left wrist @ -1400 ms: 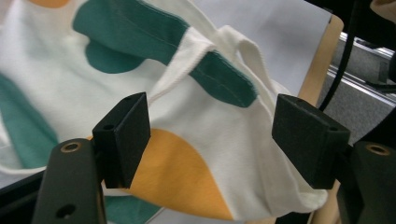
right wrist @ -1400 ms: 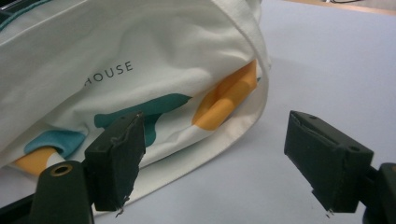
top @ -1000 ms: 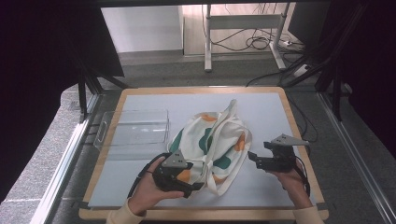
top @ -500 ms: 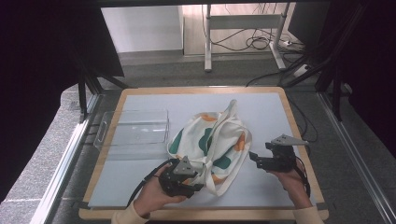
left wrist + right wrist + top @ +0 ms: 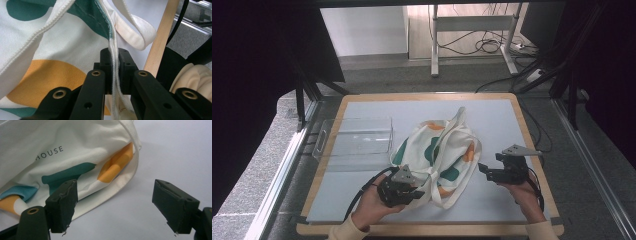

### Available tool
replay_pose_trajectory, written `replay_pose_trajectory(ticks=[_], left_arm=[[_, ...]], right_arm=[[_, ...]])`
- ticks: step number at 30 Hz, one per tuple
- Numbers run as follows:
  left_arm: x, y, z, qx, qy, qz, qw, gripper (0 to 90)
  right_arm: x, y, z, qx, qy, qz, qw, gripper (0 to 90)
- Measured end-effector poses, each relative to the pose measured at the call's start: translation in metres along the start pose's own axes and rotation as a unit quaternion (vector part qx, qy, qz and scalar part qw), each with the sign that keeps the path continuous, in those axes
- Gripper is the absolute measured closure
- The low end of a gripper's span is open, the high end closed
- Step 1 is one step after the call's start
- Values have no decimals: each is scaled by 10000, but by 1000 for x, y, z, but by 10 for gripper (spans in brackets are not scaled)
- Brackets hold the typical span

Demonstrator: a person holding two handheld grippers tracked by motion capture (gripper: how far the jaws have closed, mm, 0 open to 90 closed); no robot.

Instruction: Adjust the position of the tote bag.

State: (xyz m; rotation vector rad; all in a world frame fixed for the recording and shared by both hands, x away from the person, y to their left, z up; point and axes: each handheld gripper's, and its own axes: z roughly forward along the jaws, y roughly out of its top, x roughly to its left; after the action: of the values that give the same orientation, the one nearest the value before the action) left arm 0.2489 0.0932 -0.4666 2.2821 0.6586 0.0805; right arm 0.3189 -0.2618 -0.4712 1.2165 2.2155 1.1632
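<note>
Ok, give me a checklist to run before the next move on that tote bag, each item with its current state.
1. Left claw shut on the tote bag hem: ok, the white edge is pinched between the jaws in the left gripper view.
2. Right claw ready to grasp: ok, jaws wide apart, nothing between them.
3. Right claw clear of the bag: ok, it sits on the white mat beside the bag's edge, apart from it in the high view.
4. Bag fully on the mat: ok, no part hangs past the wooden rim.
5. Clear plastic tray out of the way: ok, it lies left of the bag.
6. Both fabric layers caught in the left claw: cannot tell.
</note>
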Motion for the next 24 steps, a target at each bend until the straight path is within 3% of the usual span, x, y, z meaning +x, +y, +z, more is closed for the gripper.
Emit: replay_pose_trajectory(ticks=[14, 24], left_arm=[[7, -6, -4, -112, -65, -95, 9999, 845], [7, -8, -3, -104, -90, -58, 9999, 844]], right_arm=[[1, 6, -2, -72, 8, -2, 10000, 229], [-4, 37, 1, -155, 10, -4, 9999, 242]])
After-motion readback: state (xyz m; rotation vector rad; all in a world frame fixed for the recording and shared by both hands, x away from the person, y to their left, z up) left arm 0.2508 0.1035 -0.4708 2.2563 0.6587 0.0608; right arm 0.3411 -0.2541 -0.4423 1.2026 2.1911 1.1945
